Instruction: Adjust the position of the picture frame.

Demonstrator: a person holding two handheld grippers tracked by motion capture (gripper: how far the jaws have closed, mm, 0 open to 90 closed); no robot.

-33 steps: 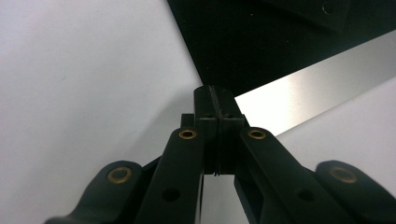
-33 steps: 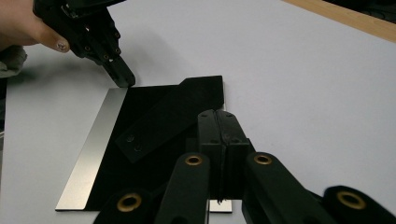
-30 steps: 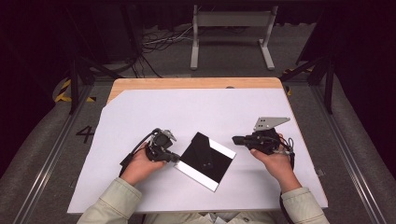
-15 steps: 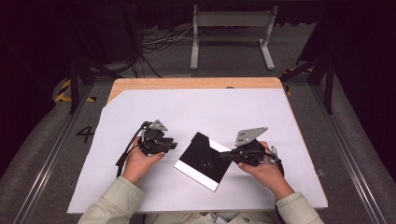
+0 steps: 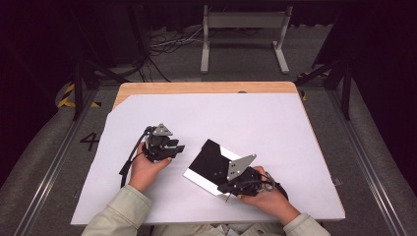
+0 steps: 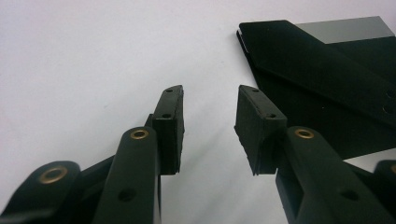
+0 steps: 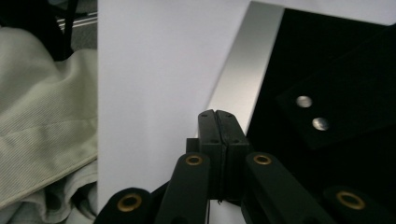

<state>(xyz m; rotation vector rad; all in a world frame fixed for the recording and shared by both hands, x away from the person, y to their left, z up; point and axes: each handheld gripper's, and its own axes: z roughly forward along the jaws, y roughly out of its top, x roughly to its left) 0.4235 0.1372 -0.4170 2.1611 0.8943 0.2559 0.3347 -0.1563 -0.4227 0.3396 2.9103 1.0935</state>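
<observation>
High view: the left gripper (image 5: 173,148) has been drawn back from the black folder (image 5: 212,164), which was touched a second ago; its jaws have just been opening and stand apart with nothing between them. The right gripper (image 5: 227,188), jaws pressed together and empty, has been brought down to the folder's near silver edge (image 7: 245,88). Judgement: a hand-over from the left side to the right, the folder released. The folder lies skewed at mid-table on the white sheet (image 5: 275,128), with bare room behind it; little margin is left toward the sheet's near edge.
</observation>
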